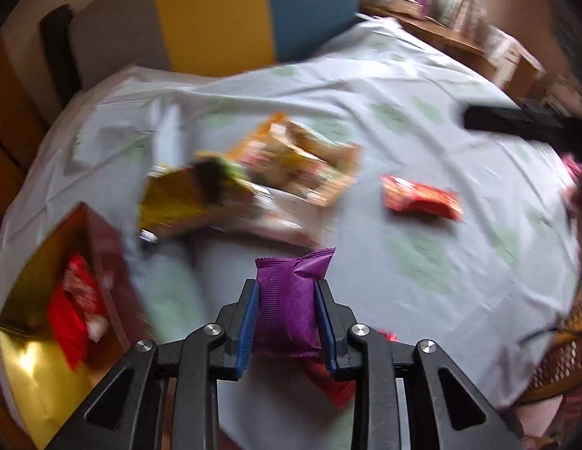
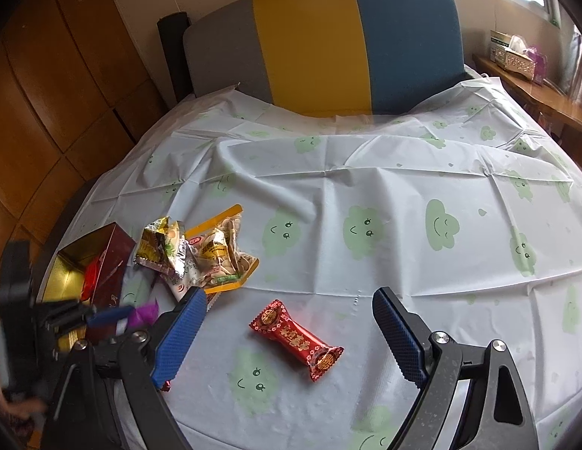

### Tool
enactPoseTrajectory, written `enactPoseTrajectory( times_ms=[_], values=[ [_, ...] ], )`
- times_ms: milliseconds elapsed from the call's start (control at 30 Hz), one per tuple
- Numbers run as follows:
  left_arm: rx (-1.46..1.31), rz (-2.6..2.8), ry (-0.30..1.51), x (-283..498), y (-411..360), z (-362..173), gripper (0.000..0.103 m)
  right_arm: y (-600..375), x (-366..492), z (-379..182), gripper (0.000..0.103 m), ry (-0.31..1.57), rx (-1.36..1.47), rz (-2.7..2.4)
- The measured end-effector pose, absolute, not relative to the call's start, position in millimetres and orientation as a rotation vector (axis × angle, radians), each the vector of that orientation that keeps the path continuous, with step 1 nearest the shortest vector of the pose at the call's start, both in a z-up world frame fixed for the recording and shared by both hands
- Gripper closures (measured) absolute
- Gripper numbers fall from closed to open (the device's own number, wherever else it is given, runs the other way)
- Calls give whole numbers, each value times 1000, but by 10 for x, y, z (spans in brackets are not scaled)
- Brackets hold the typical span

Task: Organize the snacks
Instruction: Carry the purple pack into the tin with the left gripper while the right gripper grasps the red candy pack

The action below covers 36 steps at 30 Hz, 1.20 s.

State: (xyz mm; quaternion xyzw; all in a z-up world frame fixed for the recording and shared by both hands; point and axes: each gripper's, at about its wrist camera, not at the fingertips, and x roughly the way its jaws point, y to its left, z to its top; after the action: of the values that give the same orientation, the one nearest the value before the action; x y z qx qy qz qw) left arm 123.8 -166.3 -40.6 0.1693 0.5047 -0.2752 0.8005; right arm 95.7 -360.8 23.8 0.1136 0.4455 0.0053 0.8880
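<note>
My left gripper [image 1: 287, 294] is shut on a purple snack packet [image 1: 291, 300], which stands upright between the blue pads above the cloth. To its left sits an open box [image 1: 103, 232] with a gold inside and red packets [image 1: 75, 303] in it. A red packet [image 1: 337, 388] lies under the left gripper. My right gripper [image 2: 289, 296] stands open over a red wrapped candy [image 2: 296, 339] that lies on the cloth between its fingers, untouched. In the right wrist view the purple packet [image 2: 144, 311] and the box [image 2: 103, 255] show at the left, blurred.
A heap of snack bags [image 2: 200, 251], yellow, silver and orange, lies beside the box. A white cloth with green clouds [image 2: 366, 172] covers the surface. A grey, yellow and blue padded back [image 2: 321, 45] stands behind. A wooden shelf with a tissue box [image 2: 516, 56] runs along the right.
</note>
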Motion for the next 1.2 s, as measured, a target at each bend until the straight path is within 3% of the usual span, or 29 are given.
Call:
enactPoseTrajectory(
  times_ms=[467, 600, 833, 1100, 1133, 1200],
  values=[
    [386, -537, 978, 801, -1792, -488, 71, -3937, 987, 160, 13, 940, 359, -58],
    [400, -519, 971, 742, -1810, -567, 65, -3885, 1017, 116, 13, 961, 344, -22],
    [214, -526, 1072, 963, -1543, -702, 63, -3515, 1136, -189, 32, 1110, 175, 85],
    [216, -530, 1057, 931, -1530, -720, 62, -3245, 1166, -524, 34, 1195, -32, 77],
    [209, -531, 1056, 921, -1509, -718, 62, -3233, 1168, -563, 47, 1205, -45, 77],
    [199, -533, 1055, 928, -1494, -717, 62, -3200, 1152, -587, 58, 1194, -63, 94]
  ],
)
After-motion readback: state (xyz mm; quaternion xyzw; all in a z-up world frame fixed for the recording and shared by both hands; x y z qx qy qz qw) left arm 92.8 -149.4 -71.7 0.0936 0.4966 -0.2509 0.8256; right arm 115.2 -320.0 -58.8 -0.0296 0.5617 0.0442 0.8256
